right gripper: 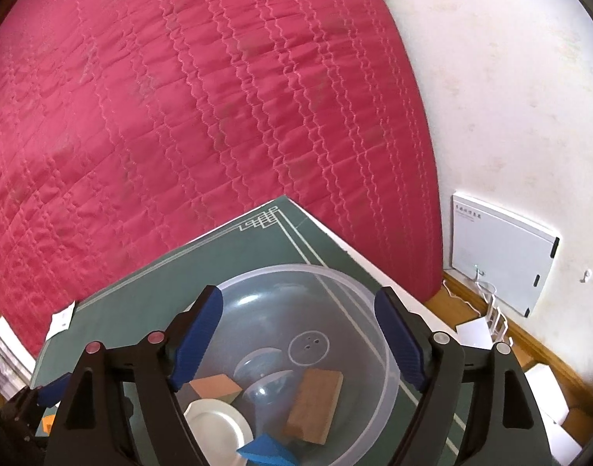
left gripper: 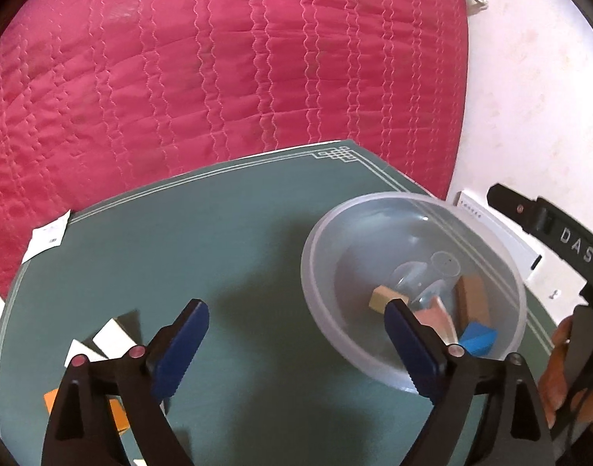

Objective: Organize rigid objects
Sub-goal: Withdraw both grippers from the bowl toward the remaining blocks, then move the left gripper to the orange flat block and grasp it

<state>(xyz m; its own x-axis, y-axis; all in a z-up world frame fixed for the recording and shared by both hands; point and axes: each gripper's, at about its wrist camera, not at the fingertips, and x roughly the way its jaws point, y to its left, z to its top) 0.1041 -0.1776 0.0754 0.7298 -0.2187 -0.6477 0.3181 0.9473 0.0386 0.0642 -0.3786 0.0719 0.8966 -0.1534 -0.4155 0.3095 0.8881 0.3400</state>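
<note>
Left tongs (left gripper: 296, 334) stand wide apart over the green tabletop (left gripper: 218, 240), nothing between the blue pads; no earlier state told. The right-hand pad overlaps the near-left rim of the clear plastic bowl (left gripper: 316, 272), contact unclear. Right tongs (right gripper: 298, 334) also apart, empty, hovering above the bowl's (right gripper: 374, 299) opening, pointing down into it. Inside the bowl: brown wooden block (right gripper: 316, 404), long axis running near-left to far-right and tilted against the wall; blue wedge (right gripper: 265, 452) nearest the camera; pink-and-green prism (right gripper: 215, 386) at left; small white plate (right gripper: 218, 425) lying flat; a clear dome-shaped piece (right gripper: 265, 392) in the middle. Left view adds a tan cube (left gripper: 384, 297) in the bowl, which the right view does not show; it lacks the white plate. Left view alone shows loose pieces on the tabletop near-left: white blocks (left gripper: 110, 336) and an orange piece (left gripper: 51, 400), partly hidden by the tongs. It also shows a hand (left gripper: 557, 372) on the other gripper at the right edge. Middle of the tabletop is bare. Bowl sits near the right edge and far corner. A paper slip (left gripper: 47, 235) lies at the far-left edge. Beyond, a pink quilted bed (left gripper: 218, 58); a white panel (right gripper: 498, 256) leans against the wall at right.
</note>
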